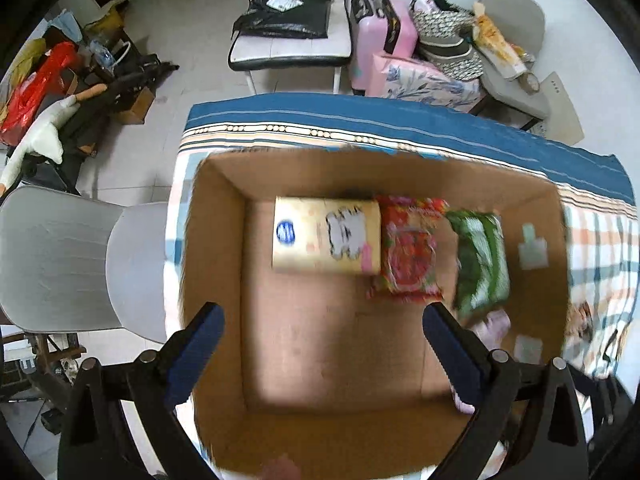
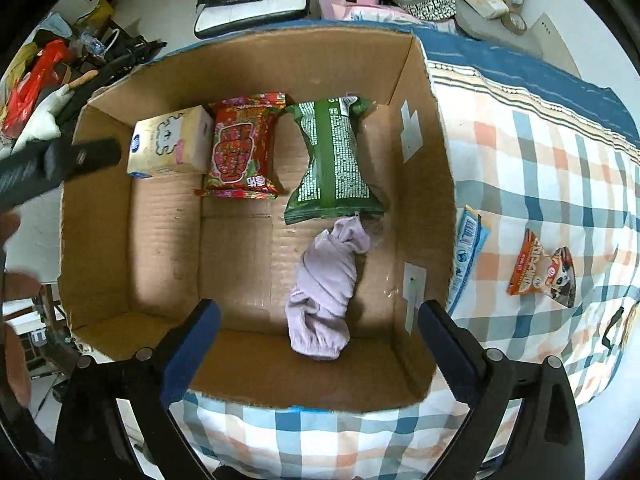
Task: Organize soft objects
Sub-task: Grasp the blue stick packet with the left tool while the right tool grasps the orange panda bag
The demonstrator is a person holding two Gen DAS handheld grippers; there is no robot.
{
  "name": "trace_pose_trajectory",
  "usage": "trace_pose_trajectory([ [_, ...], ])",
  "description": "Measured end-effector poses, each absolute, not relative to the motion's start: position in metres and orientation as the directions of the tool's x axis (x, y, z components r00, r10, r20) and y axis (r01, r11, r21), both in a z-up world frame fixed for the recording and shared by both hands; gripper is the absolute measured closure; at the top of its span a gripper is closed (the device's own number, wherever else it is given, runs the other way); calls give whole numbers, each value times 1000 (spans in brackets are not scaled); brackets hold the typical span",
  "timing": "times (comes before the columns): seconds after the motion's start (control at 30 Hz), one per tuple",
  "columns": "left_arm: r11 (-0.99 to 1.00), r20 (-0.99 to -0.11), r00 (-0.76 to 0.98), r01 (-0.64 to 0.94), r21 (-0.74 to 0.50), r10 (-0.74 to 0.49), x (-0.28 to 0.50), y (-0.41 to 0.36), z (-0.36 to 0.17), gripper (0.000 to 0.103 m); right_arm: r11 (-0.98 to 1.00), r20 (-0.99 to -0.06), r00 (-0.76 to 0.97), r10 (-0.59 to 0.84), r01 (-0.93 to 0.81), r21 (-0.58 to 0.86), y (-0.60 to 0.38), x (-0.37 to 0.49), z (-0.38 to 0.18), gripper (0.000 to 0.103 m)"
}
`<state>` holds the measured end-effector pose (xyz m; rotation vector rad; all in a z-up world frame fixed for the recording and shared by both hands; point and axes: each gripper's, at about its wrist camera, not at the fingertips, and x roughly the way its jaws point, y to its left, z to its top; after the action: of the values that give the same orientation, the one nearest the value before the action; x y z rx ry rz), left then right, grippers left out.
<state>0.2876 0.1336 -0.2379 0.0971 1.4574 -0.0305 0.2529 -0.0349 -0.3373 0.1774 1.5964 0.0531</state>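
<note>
Sock (image 2: 326, 292) lies in the box (image 2: 96, 216) with three packs; two packets (image 2: 542, 270) wait on the bench (image 2: 540, 168). Both grippers (image 1: 320, 344) (image 2: 318, 344) hover empty, jaws wide. Next is probably a reach right for a packet.

The left wrist view is motion-blurred, so the tissue pack's (image 1: 326, 234) print is perhaps unreadable.

pale tiled floor (image 1: 192, 40), white bench (image 1: 292, 50), grey chair (image 1: 60, 256), pink suitcase (image 1: 380, 36).
</note>
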Motion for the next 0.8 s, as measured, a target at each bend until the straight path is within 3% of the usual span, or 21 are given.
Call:
trace_pose_trajectory([
  [0.43, 997, -971, 237, 46, 54, 42, 197, 144, -176, 1, 989, -986, 100, 135, 42, 140, -31, 207, -278, 2],
  [0.8, 997, -957, 286, 32, 65, 53, 163, 136, -151, 1, 982, -967, 181, 182, 21, 189, -38, 177, -237, 2],
])
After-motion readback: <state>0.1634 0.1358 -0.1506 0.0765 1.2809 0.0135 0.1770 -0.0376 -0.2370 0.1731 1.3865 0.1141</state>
